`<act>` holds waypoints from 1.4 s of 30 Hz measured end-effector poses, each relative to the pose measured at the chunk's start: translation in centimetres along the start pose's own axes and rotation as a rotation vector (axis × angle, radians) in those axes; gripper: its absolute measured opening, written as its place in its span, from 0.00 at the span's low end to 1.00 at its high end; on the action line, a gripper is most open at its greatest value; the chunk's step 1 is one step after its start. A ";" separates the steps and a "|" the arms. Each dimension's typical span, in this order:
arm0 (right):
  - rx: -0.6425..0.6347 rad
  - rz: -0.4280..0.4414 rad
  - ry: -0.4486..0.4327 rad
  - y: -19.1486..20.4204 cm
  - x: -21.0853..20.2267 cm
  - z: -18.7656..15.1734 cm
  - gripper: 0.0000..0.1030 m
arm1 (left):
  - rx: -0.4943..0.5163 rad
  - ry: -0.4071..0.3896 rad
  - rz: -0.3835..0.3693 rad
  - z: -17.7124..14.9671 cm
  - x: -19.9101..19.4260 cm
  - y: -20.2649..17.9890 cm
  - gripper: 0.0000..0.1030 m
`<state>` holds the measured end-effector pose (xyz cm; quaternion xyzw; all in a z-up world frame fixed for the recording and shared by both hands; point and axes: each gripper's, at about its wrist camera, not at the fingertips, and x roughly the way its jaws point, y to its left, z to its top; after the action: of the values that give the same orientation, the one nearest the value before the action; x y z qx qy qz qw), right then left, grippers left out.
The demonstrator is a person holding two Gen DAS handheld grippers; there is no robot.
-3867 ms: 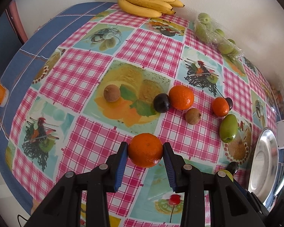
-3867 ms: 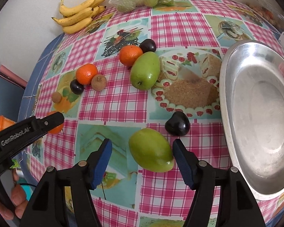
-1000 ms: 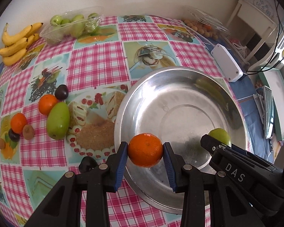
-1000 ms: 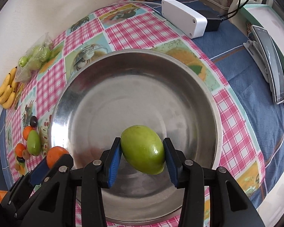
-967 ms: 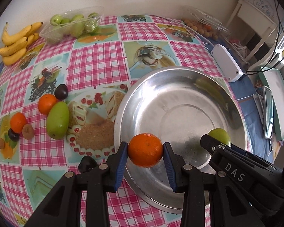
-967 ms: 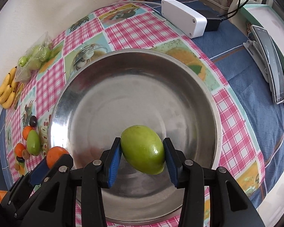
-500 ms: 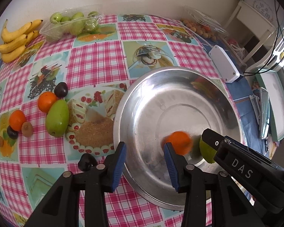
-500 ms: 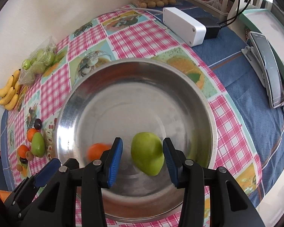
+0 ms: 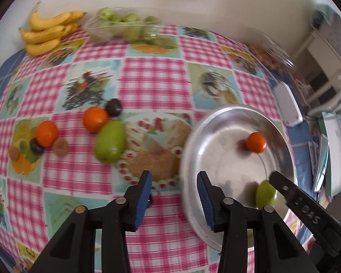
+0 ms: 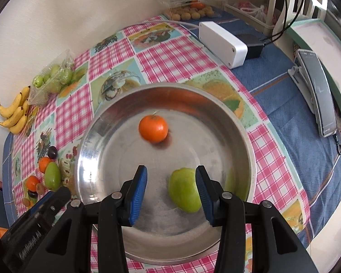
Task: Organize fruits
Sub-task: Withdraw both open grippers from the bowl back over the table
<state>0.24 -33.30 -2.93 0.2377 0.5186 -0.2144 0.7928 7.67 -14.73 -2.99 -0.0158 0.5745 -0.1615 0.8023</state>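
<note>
Both pairs of jaws are spread and hold nothing: the left gripper (image 9: 174, 190) hangs over the bowl's (image 9: 194, 141) near-left rim and the checked desk (image 9: 152, 79), and the right gripper (image 10: 170, 190) hangs inside the bowl with a green fruit (image 10: 184, 190) lying on the metal just beside its right pad, whether touching cannot be told. An orange (image 10: 153, 128) sits alone farther in on the bowl's floor. Still out on the desk are a second green fruit (image 9: 110, 142), two oranges (image 9: 95, 118) (image 9: 46, 133), two dark plums (image 9: 113, 107) and two small brown fruits (image 9: 61, 146). The main risk, as I judge it, is the smooth curved metal: round fruit set down there can roll, and a pad brushing the green fruit as the right gripper lifts would push it toward the rim. The two grippers are also close together at the bowl's near side, so a sideways move by either could knock the other. On the desk the loose fruits lie in touching clusters; closing on one could shove its neighbour away. Room is good in the bowl's middle and far half, and the open cloth between the clusters and the bowl gives a free path. The white box (image 10: 222, 41) and the phone (image 10: 320, 95) lie beyond the bowl's far and right sides, and the bananas (image 9: 48, 30) and the bag (image 9: 122, 25) of green fruit stand against the wall, well apart.
</note>
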 end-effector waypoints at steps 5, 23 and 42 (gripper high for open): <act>-0.014 0.007 -0.023 0.5 -0.8 0.0 0.45 | -0.083 0.004 -0.001 0.3 -0.5 2.4 0.44; -0.067 0.030 -0.010 2.3 -0.4 -0.4 0.75 | -0.153 0.011 0.083 0.5 -0.7 5.5 0.74; -0.123 0.027 0.033 3.3 1.4 -0.7 0.93 | -0.177 0.014 0.191 0.1 0.2 6.8 1.00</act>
<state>2.22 -30.37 -3.93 0.1992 0.5404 -0.1674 0.8002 9.44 -8.39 -4.55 -0.0303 0.5911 -0.0331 0.8054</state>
